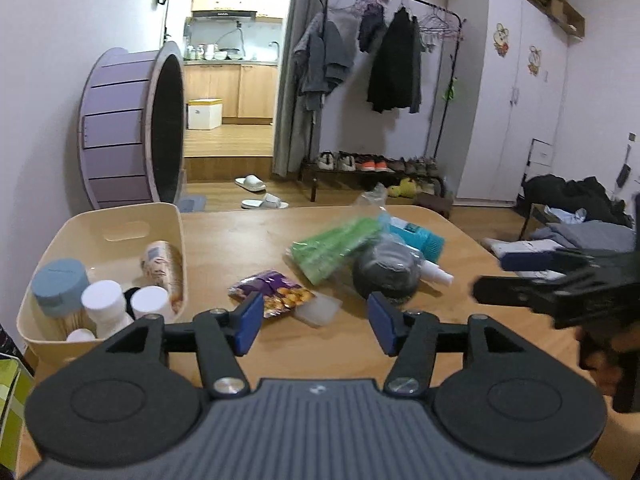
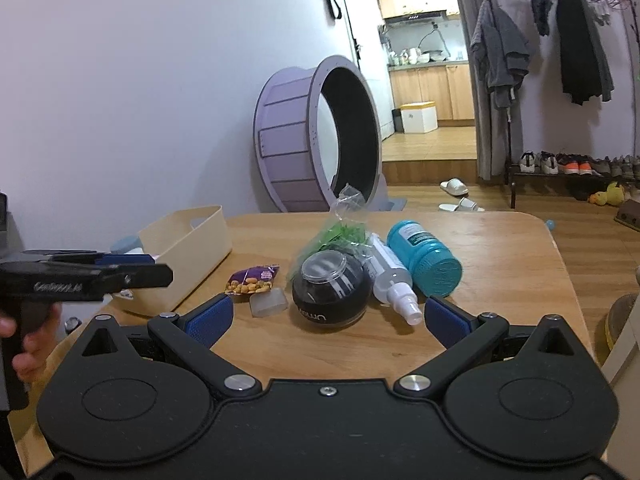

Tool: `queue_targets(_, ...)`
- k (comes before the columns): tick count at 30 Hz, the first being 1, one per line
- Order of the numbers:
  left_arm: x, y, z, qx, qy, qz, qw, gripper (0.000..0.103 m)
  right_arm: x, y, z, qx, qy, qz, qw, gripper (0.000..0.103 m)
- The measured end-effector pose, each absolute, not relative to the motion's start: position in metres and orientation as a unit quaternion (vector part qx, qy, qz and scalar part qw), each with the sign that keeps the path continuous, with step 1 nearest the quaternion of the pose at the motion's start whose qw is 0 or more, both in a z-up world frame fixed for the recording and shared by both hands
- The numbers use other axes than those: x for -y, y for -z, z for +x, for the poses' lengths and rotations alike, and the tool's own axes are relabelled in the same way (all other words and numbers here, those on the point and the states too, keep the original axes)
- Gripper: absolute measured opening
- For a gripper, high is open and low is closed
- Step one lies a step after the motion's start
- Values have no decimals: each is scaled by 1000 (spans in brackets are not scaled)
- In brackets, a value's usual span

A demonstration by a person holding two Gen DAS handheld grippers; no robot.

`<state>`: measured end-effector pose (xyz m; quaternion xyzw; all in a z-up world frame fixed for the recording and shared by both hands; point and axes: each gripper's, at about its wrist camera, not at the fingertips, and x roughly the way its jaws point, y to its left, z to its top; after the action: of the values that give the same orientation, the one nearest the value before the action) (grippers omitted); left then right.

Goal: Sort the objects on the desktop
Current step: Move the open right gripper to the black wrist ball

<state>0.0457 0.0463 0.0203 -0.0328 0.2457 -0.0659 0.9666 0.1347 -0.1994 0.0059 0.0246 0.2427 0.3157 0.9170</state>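
Desktop objects (image 2: 328, 292) lie untouched; left claw (image 1: 316, 320) and right claw (image 2: 326, 318) both spread, empty

The green packet in clear plastic (image 1: 334, 248) is smeared by blur in the left wrist view, its print unreadable. Behind the round black ball (image 2: 330, 294), most of it is hidden in the right wrist view. The cream plastic basket (image 2: 188, 248) hides its contents there. The right hand-held gripper (image 1: 532, 276) is cut off by the frame edge.
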Motion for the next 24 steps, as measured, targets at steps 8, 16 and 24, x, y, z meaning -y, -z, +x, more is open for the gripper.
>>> queue_targets(8,-42,-15,42,-258,70,-27,963,63,180,-5,149,-243,-324,-3,914,103)
queue_targets(16,-45,-14,41,-265,65,-27,962,64,168,6,161,-253,-325,-25,911,103)
queue_targets(24,-44,-15,40,-265,70,-28,961,65,163,11,164,-256,-333,-42,907,103)
